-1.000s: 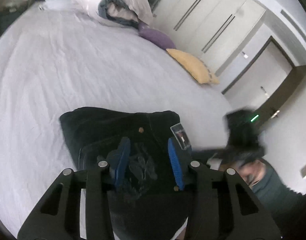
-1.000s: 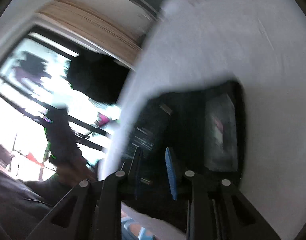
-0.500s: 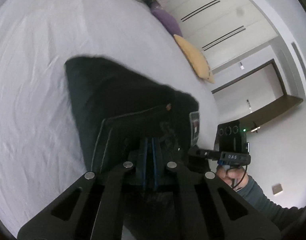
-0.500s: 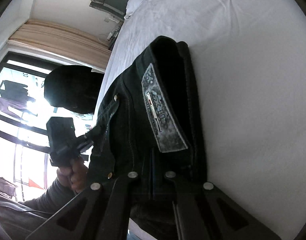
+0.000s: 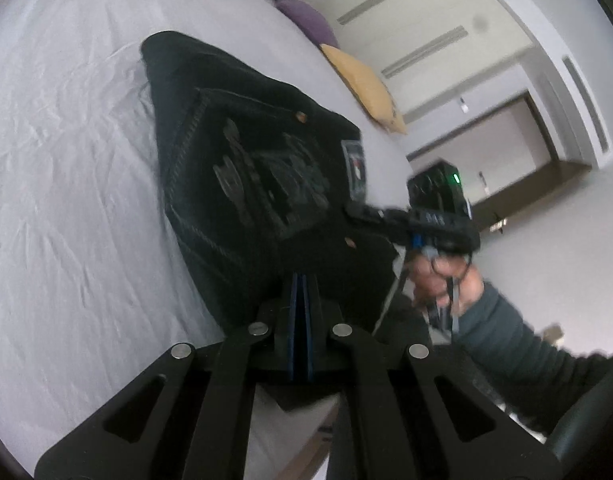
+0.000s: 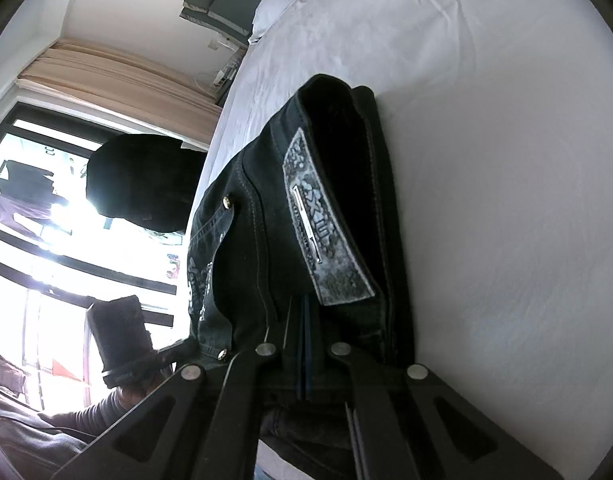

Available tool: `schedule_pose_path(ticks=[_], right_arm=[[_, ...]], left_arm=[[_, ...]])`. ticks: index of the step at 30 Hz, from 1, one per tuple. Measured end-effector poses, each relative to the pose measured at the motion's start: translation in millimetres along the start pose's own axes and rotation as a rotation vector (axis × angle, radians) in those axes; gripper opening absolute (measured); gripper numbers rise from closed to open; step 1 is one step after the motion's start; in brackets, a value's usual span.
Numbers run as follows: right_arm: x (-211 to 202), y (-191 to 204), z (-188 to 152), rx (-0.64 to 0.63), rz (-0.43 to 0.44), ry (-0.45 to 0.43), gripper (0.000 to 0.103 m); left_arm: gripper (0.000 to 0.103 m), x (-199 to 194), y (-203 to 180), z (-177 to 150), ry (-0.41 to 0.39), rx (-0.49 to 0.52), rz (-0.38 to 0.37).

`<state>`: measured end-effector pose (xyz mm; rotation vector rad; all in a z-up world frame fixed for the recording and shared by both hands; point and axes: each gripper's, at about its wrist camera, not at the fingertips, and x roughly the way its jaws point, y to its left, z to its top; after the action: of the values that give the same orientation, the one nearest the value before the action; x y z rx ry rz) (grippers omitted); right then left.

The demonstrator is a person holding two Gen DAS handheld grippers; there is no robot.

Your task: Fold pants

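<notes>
The pants [image 5: 266, 168], black jeans already folded into a thick bundle, lie on the white bed sheet [image 5: 66, 200] straight ahead of both my tools, with their near edge hanging over the side of the bed. My left gripper [image 5: 301, 280] has its blue-lined fingers pressed together on the near fold of the denim, just below the embroidered back pocket [image 5: 274, 184]. My right gripper [image 6: 304, 308] is likewise pinched tight on the waistband end, its tips right under the grey leather patch [image 6: 322, 236] that runs up and away from them. From the left tool I see my right hand [image 5: 438, 276] off to the right, gripping its handle beside the bundle; from the right tool my left hand [image 6: 134, 376] shows low on the left, though against the bright window [image 6: 26, 240] it is little more than a silhouette. Beyond the jeans, a yellow pillow [image 5: 366, 88] and a purple one [image 5: 306, 20] sit at the bed's far edge.
</notes>
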<state>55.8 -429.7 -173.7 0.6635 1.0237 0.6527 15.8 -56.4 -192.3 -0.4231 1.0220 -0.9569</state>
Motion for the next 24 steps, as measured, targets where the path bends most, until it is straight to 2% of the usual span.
schedule_pose_path(ticks=[2,5,7,8,9,10,11,12,15,16,17,20,21,24], right_arm=[[-1,0,-1,-0.003,0.002,-0.006,0.000],[-1,-1,-1,0.004,0.014,-0.011,0.000],[-8,4,1,0.002,0.006,-0.010,0.002],[-15,8,0,-0.011,-0.001,-0.016,0.013],[-23,14,-1,-0.033,0.005,-0.029,0.036],[-37,22,-3,-0.061,0.030,-0.059,0.049],[-45,26,-4,-0.072,0.035,-0.083,0.069],[-55,28,-3,-0.083,0.032,-0.110,0.073],[-72,21,7,-0.083,0.020,-0.146,0.073],[-73,14,12,-0.061,0.004,-0.145,0.073],[-71,5,18,-0.032,-0.005,-0.140,0.073],[-58,-15,29,0.025,-0.010,-0.104,0.073],[-53,-18,31,0.033,-0.008,-0.088,0.073],[-38,-18,41,0.017,-0.002,-0.054,0.071]], left_arm=[[0.002,-1,-9,-8,0.009,0.042,0.005],[0.002,-2,-16,-11,0.012,0.047,0.017],[0.003,-8,-26,-12,0.018,0.098,0.061],[0.003,-12,-32,-13,0.019,0.132,0.085],[0.004,-17,-39,-14,0.019,0.163,0.106],[0.007,-26,-47,-15,0.011,0.193,0.139],[0.011,-33,-49,-14,-0.003,0.202,0.160],[0.022,-38,-50,-13,-0.022,0.200,0.175],[0.098,-54,-36,1,-0.095,0.120,0.192],[0.098,-56,-29,7,-0.138,0.080,0.202],[0.098,-56,-23,12,-0.143,0.045,0.200],[0.098,-43,-2,26,-0.107,-0.059,0.201],[0.098,-34,5,30,-0.071,-0.094,0.208],[0.098,-15,14,37,-0.018,-0.141,0.190]])
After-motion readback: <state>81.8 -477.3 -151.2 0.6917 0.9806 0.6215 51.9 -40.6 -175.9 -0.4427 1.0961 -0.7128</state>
